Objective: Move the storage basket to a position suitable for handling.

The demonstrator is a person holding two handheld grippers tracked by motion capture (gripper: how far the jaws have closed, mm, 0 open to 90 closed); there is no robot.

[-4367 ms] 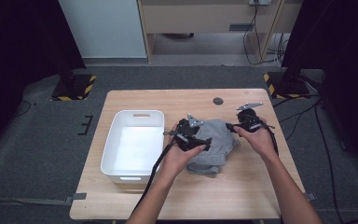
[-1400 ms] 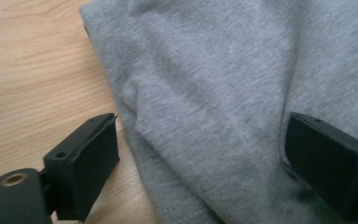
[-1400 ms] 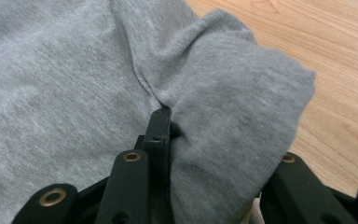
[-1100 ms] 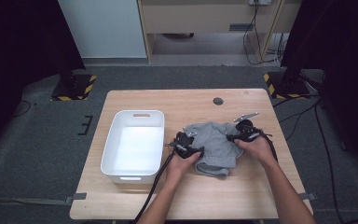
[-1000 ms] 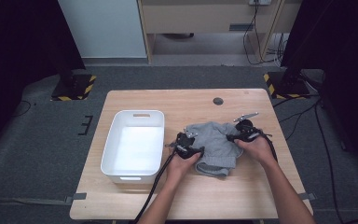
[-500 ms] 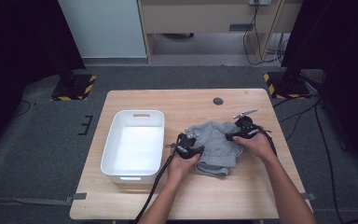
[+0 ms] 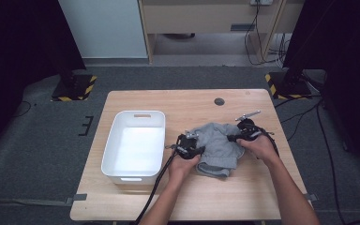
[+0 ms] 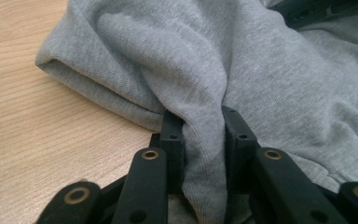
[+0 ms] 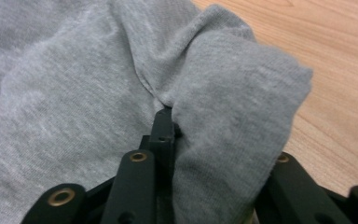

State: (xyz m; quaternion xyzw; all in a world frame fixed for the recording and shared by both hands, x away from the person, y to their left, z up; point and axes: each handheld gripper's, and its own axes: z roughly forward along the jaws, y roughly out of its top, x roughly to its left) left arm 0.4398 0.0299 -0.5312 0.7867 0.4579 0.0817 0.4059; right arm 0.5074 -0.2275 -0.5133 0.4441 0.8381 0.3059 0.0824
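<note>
A grey cloth (image 7: pixel 218 147) lay on the counter (image 7: pixel 187 101), at 3 o'clock of a white bin (image 7: pixel 133 145). Left tongs (image 8: pixel 204 140) and right tongs (image 9: pixel 200 135), just closing, were clamped on its folds.

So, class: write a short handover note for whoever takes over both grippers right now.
Left gripper: jaws have just been closing, now shut on a fold of the grey cloth.
Right gripper: the same, shut on a fold at the cloth's other side.
Cloth lies crumpled on the table, right of the white bin.
Done: both grips taken.
Left: probably lift the cloth, then fold it or put it in the bin.
</note>
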